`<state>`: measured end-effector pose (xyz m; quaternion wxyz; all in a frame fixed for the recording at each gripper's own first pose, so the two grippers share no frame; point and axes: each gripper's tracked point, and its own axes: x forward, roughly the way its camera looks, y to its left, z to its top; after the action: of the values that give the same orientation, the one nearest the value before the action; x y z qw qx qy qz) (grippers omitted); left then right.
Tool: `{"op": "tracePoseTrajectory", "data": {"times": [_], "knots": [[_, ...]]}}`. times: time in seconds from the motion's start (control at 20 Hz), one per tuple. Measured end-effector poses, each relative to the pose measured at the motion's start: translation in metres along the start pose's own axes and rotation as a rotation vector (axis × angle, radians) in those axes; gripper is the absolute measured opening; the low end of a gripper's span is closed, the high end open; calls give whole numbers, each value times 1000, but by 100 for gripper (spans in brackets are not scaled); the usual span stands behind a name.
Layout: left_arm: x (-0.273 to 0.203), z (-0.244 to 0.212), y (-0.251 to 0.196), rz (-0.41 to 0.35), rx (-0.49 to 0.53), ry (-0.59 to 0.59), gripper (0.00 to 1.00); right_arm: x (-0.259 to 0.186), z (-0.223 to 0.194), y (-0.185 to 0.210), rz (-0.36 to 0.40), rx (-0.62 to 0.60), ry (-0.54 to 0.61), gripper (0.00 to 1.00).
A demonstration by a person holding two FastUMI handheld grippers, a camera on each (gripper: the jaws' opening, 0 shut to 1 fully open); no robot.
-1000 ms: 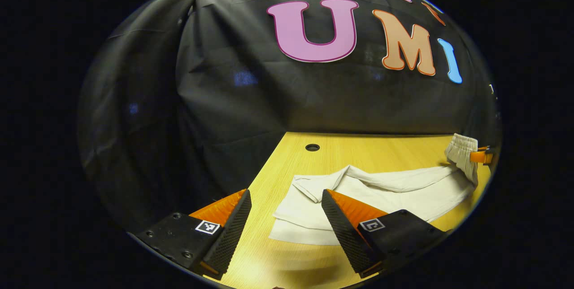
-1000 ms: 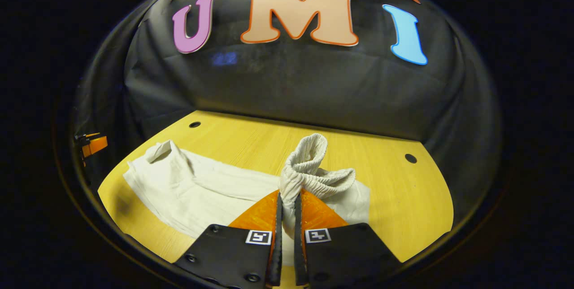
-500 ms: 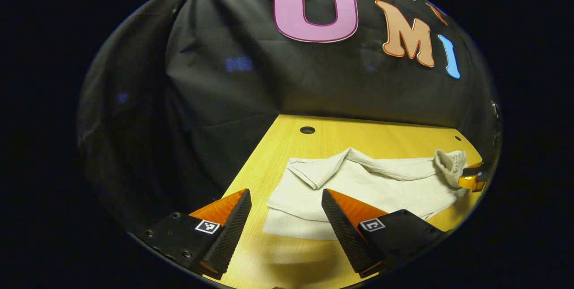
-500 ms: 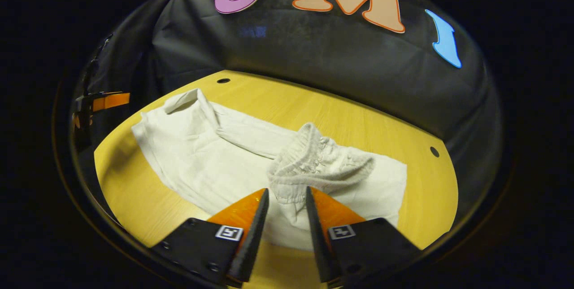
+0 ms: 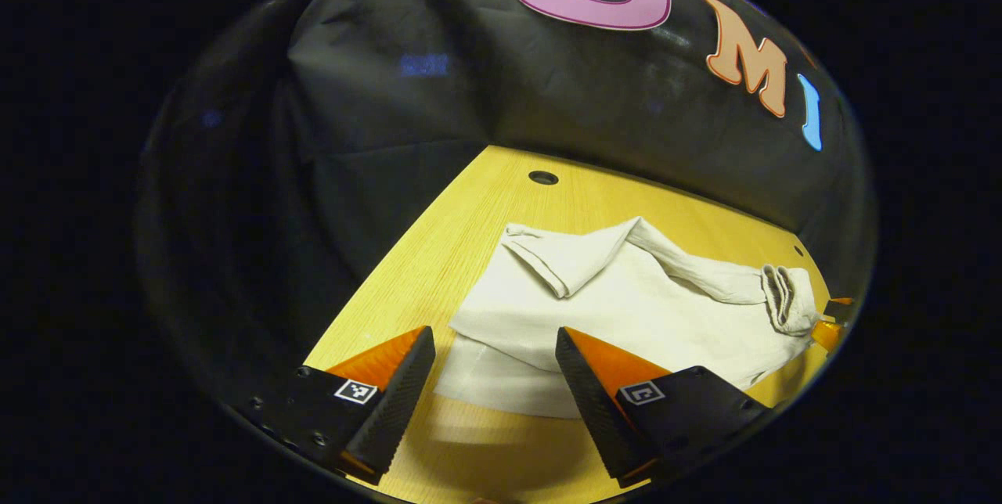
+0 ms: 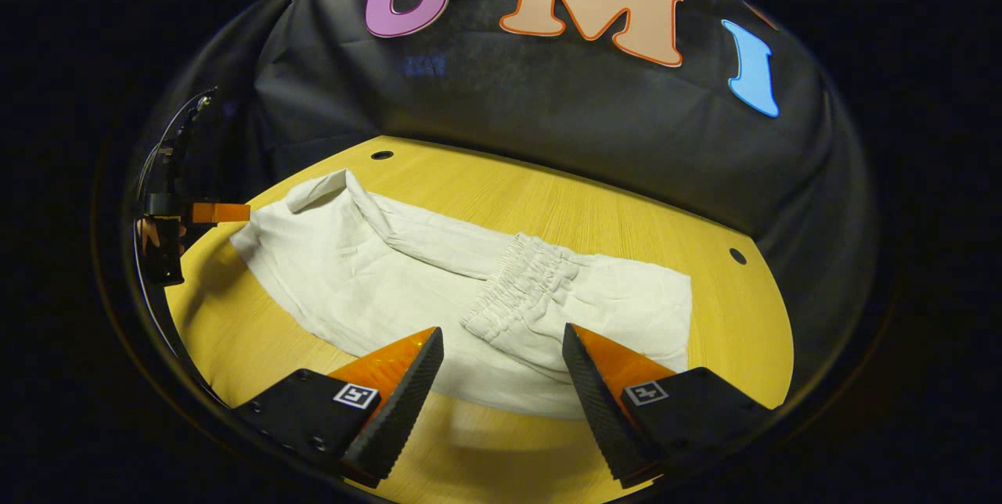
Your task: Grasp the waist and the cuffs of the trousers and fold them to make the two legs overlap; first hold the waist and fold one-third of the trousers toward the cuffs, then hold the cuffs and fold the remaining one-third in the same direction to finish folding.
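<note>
White trousers (image 6: 352,269) lie across the yellow wooden table (image 6: 548,199), legs overlapped. Their elastic waist (image 6: 520,281) is folded over onto the legs and rests loose. My right gripper (image 6: 501,351) hovers open just in front of that waist, holding nothing. In the left gripper view the trousers (image 5: 626,300) stretch to the right, with the cuffs (image 5: 501,363) nearest and one cuff corner (image 5: 552,257) flipped back. My left gripper (image 5: 493,351) is open above the cuff end, with nothing between its fingers. The left gripper (image 6: 207,213) also appears at the far left of the right gripper view.
Round holes (image 6: 382,154) (image 6: 737,256) are cut in the tabletop near the back edge. Black cloth walls close the booth behind and to the sides. Bare tabletop (image 6: 728,332) lies right of the trousers.
My right gripper opened and let go of the waist, which now lies flat on the legs. It drew back a little. My left gripper tilted down over the cuff end, still open.
</note>
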<state>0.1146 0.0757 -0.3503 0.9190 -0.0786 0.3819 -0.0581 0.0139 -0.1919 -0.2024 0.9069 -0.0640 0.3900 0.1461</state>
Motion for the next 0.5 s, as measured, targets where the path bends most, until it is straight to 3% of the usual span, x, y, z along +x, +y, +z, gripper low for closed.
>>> {"op": "tracePoseTrajectory", "data": {"times": [0.5], "knots": [[16,-21,2,35,12,81,96,-11,1,-6,-34,4,-10,99]]}}
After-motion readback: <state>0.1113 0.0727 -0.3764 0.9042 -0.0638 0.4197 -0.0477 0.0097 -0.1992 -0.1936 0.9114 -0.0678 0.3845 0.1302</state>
